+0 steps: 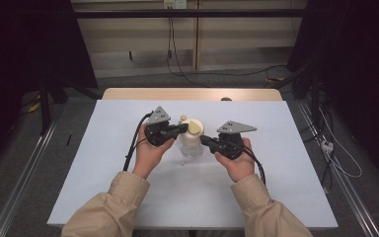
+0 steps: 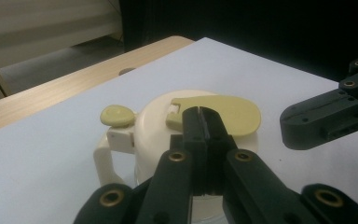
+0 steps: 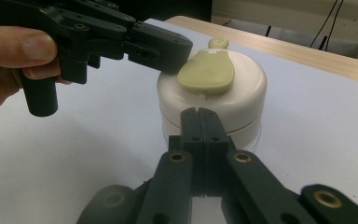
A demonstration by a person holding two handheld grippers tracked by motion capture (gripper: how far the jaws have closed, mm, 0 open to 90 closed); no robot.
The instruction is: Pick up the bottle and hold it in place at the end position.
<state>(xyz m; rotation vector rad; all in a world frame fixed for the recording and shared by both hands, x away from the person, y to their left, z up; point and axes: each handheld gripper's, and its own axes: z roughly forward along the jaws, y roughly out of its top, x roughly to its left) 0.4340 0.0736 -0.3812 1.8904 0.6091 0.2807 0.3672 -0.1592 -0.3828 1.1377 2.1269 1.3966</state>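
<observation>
Near the worktop's middle stood the cream jug; left tool, clenched empty, rested on its flip tab, right tool, clenched empty, beside its wall—best to brace low, pry gently

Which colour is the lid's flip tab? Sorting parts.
Pale yellow-green oval flip tab on cream lid; right gripper view.

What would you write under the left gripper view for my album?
Left claw, shut, over the yellow flap on a cream lidded jug; right claw nearby.
</observation>
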